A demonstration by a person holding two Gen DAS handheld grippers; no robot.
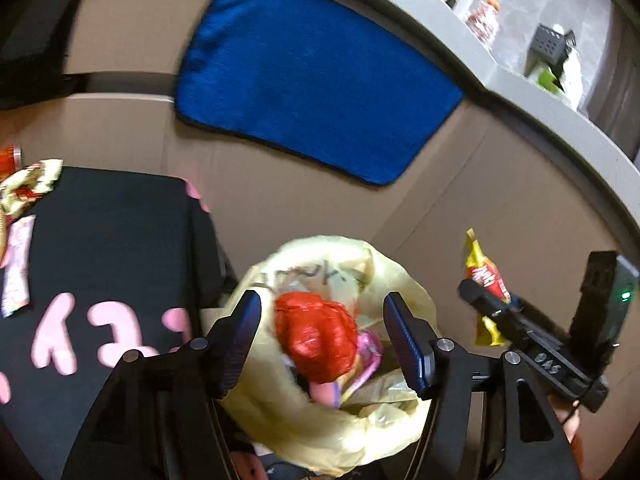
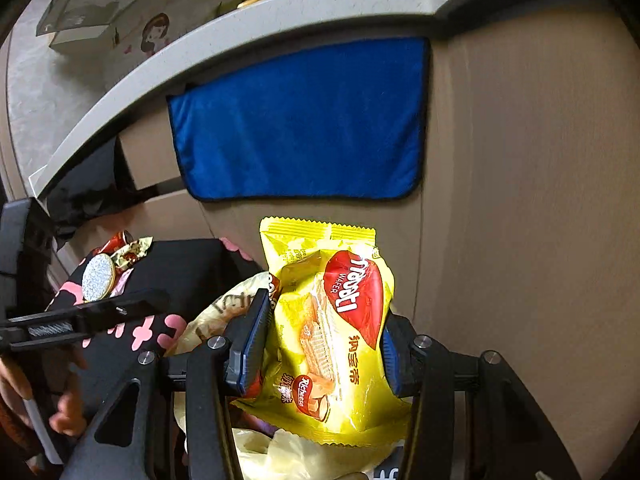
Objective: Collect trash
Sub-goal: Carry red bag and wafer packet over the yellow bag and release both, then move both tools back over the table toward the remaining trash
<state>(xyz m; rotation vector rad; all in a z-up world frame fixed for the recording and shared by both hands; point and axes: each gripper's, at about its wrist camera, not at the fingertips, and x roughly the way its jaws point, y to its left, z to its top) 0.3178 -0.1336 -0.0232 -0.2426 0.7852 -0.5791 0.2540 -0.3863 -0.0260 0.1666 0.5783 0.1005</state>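
While held, wafer packet (image 2: 336,332) over bag (image 2: 280,456).

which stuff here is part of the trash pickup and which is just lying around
Part of the job:
- yellow wafer packet, clamped in the right gripper
- yellowish trash bag, below the open left gripper
- red crumpled wrapper inside the bag
- loose wrappers on the black cloth

Just lying about:
- blue towel
- black cloth with pink shapes
- grey ledge

blurred red wrapper (image 1: 316,336), bag (image 1: 320,432) bottom cut off
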